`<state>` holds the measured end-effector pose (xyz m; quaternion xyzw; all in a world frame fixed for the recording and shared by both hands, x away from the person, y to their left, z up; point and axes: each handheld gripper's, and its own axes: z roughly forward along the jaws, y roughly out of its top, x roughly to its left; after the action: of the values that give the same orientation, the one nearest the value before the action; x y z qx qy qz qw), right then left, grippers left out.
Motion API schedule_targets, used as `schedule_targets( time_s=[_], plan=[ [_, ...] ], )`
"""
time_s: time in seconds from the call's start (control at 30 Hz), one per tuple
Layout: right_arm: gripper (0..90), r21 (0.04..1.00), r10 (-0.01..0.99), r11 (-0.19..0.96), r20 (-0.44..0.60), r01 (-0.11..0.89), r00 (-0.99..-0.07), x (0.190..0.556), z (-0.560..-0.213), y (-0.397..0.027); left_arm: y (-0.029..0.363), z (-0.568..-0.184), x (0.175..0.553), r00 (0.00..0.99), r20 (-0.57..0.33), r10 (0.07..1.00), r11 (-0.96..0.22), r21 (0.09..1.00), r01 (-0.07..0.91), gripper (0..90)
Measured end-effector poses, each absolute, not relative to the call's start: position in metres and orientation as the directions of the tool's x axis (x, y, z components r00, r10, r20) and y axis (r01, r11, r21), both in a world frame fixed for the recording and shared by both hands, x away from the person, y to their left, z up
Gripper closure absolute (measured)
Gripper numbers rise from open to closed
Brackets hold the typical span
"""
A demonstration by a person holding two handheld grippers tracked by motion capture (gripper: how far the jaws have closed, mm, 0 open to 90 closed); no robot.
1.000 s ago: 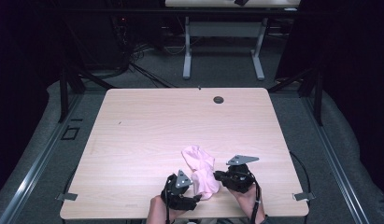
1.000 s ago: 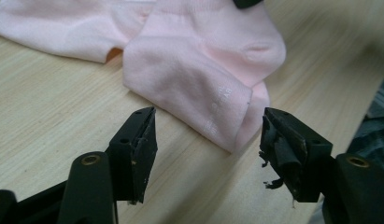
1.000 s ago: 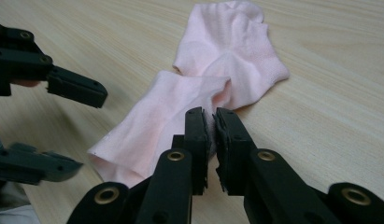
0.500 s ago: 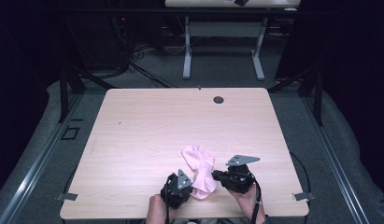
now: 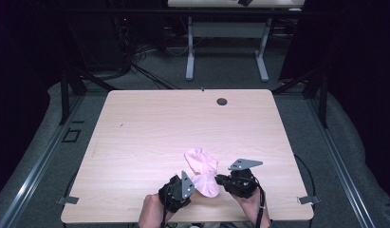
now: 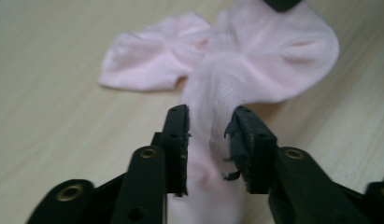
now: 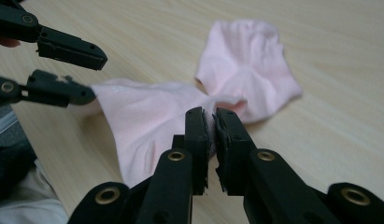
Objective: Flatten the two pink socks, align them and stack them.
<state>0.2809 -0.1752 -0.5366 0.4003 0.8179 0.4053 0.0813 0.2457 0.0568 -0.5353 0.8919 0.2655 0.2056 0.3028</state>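
Observation:
A pink sock (image 5: 201,167) lies crumpled near the front edge of the wooden table (image 5: 183,123). My right gripper (image 5: 219,180) is shut on a fold of the sock (image 7: 245,60), the fabric pinched between its jaws (image 7: 212,119). My left gripper (image 5: 196,186) is at the sock's near end. Its jaws have just been opening and stand apart (image 6: 210,126), with a raised ridge of the sock (image 6: 255,51) loose between them. The right gripper view shows the left gripper (image 7: 94,77) with its jaws parted at the sock's edge.
A small round dark hole (image 5: 222,101) sits near the table's far edge. Metal brackets (image 5: 68,200) stick out at the front corners. Another table's legs (image 5: 189,47) stand on the dark floor beyond. Both hands are at the table's front edge.
The left gripper has lifted slightly at the sock's near end. The right gripper has kept still, and the sock lies much as before.

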Motion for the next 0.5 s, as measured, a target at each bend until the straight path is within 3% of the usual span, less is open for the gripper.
schedule_targets(
  time_s=[0.07,0.17,0.33,0.5],
  plan=[
    [83.5,0.706,0.727,0.355,0.203,0.613,-0.655,0.282,-0.545,-0.18,0.062,-0.54,0.246,0.771,0.153,0.619,-0.638,0.67,0.379,50.8],
    [83.4,0.69,0.732,0.36,0.209,0.628,-0.649,0.284,-0.554,-0.184,0.082,-0.54,0.249,0.731,0.084,0.678,-0.564,0.697,0.443,42.8],
    [82.6,0.683,0.74,0.371,0.192,0.629,-0.645,0.283,-0.559,-0.185,0.1,-0.549,0.257,0.649,0.015,0.76,-0.492,0.666,0.561,40.7],
    [80.6,0.681,0.744,0.393,0.159,0.618,-0.649,0.282,-0.561,-0.182,0.096,-0.564,0.261,0.649,0.012,0.761,-0.511,0.627,0.588,46.3]
  ],
)
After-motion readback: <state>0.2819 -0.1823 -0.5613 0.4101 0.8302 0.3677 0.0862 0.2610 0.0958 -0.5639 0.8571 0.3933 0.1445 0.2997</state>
